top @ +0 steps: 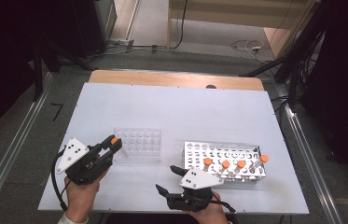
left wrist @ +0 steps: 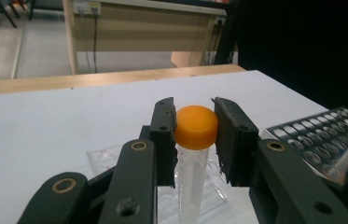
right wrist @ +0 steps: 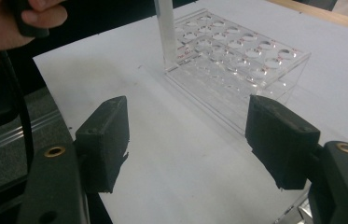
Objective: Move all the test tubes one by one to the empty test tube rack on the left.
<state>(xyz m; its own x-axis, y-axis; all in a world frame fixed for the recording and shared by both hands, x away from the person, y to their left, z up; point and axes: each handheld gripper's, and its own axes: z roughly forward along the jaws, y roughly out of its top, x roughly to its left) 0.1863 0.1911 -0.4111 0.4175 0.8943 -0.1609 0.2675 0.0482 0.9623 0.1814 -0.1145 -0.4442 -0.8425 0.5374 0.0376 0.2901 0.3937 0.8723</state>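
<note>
The left gripper (top: pixel 114 145) is clenched on the orange cap of a test tube (left wrist: pixel 193 158), and the tube hangs down at the near left corner of the clear rack (top: pixel 139 144). The grip sits high, on the cap (left wrist: pixel 196 127), probably so that the bare lower part of the tube is free to go into a hole without the jaws touching the rack. In the right gripper view the lower end of the tube (right wrist: pixel 166 32) stands at the corner of the clear rack (right wrist: pixel 237 56); whether it is already inside a hole or just beside the wall cannot be told.

The right gripper (top: pixel 170 179) is released, with its jaws wide apart and nothing between them. It rests low over the white tabletop (top: pixel 171 107), between the two racks, perhaps waiting for its turn.

The metal rack (top: pixel 223 161) stands on the right side of the tabletop, well apart from the clear rack. Four more tubes with orange caps (top: pixel 233 167) lean in its front row, so it seems that the tubes go one by one from the metal rack to the clear one, which is otherwise empty.
</note>
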